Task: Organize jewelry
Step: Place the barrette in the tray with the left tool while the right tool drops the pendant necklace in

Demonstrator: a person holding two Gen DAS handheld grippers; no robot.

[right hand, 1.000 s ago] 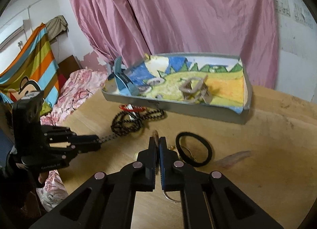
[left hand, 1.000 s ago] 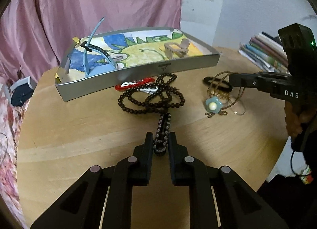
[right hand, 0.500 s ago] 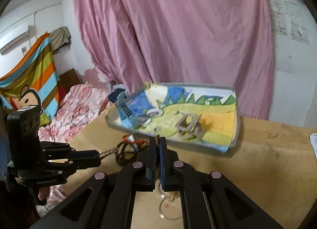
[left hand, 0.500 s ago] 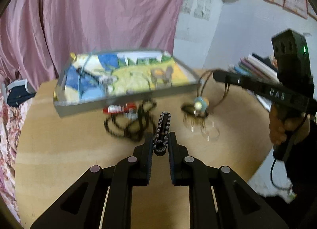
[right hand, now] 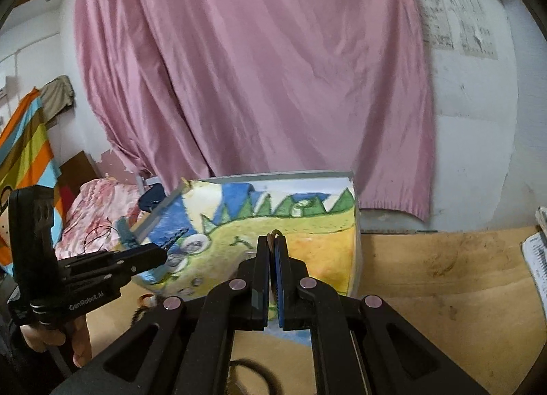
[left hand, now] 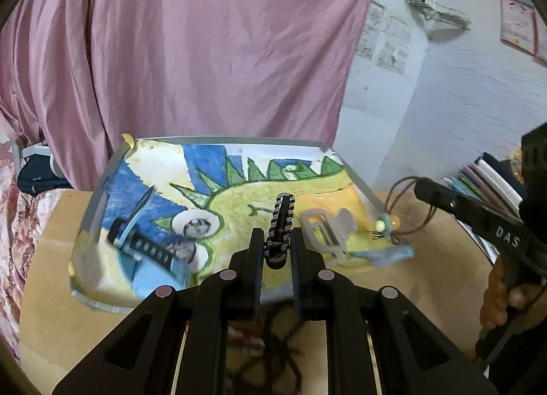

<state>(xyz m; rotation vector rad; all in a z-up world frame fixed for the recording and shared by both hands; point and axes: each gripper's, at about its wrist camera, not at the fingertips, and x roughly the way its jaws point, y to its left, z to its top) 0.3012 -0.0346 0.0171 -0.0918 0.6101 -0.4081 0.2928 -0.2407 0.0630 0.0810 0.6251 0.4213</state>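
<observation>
**Both claws loaded above the tray**

My left claw (left hand: 277, 251) is clamped on a black-and-white braided cord bracelet (left hand: 281, 224), which stands up between the fingers, over the near part of a shallow grey tray lined with a blue, green and yellow crayon drawing (left hand: 218, 186). Off to its right, my right claw (right hand: 271, 248) is pinched together on a thin brown wire necklace with a pale blue and cream bead charm (left hand: 388, 222), dangling at the tray's right rim. Beyond my left fingertips a clear plastic hair clip (left hand: 324, 229) lies in the tray; a blue watch strap (left hand: 136, 220) lies further left. Below is a round light wooden table (left hand: 51, 309). A pink curtain (right hand: 259, 70) covers the white wall (right hand: 478, 142) behind; stacked books (left hand: 485, 179) sit far right.
</observation>
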